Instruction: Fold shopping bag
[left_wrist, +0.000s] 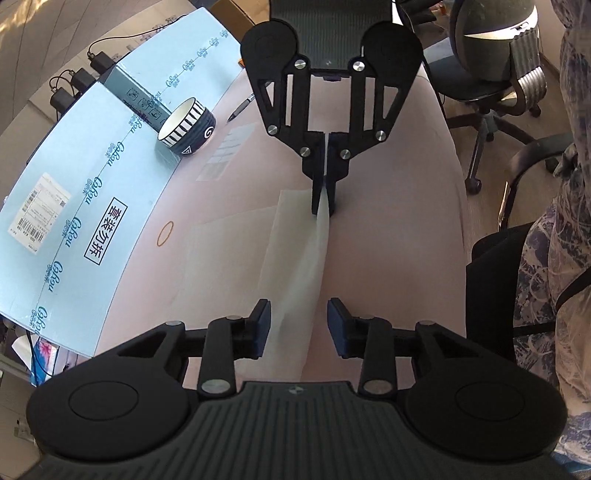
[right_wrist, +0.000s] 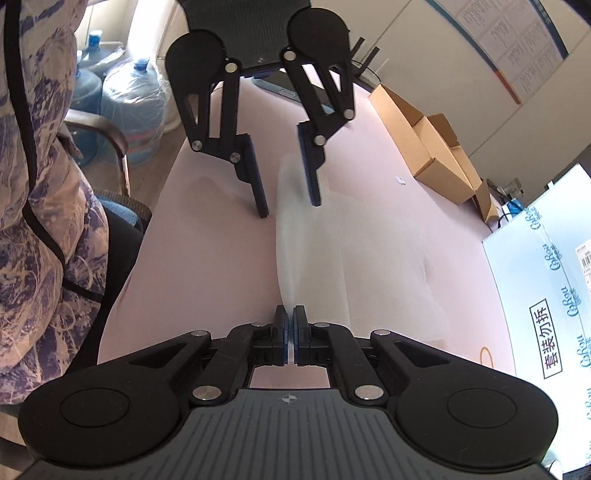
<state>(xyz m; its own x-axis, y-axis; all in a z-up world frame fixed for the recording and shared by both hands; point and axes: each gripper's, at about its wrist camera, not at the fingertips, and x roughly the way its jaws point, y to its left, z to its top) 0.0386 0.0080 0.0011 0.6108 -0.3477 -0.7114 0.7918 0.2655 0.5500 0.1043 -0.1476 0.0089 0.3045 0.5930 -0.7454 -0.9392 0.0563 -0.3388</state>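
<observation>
The shopping bag (left_wrist: 295, 258), a thin whitish translucent sheet, lies on the pink tabletop (left_wrist: 388, 240) with one edge lifted into a ridge that runs straight between the two tools. In the left wrist view that ridge stretches from 6 o'clock up to 12 o'clock, so the bag's long axis lines up with both tools facing each other.

The right hand-held gripper (left_wrist: 324, 206) sits at the 12 o'clock end, fingers pressed together and pinching the bag's raised edge. The left hand-held gripper (left_wrist: 298, 328) is at the 6 o'clock end with its blue pads apart; the film passes between them, and neither pad appears to press on it.

The left hand is the free one, and the edge it must catch lies directly between its pads, so closing there looks like the next need.
</observation>
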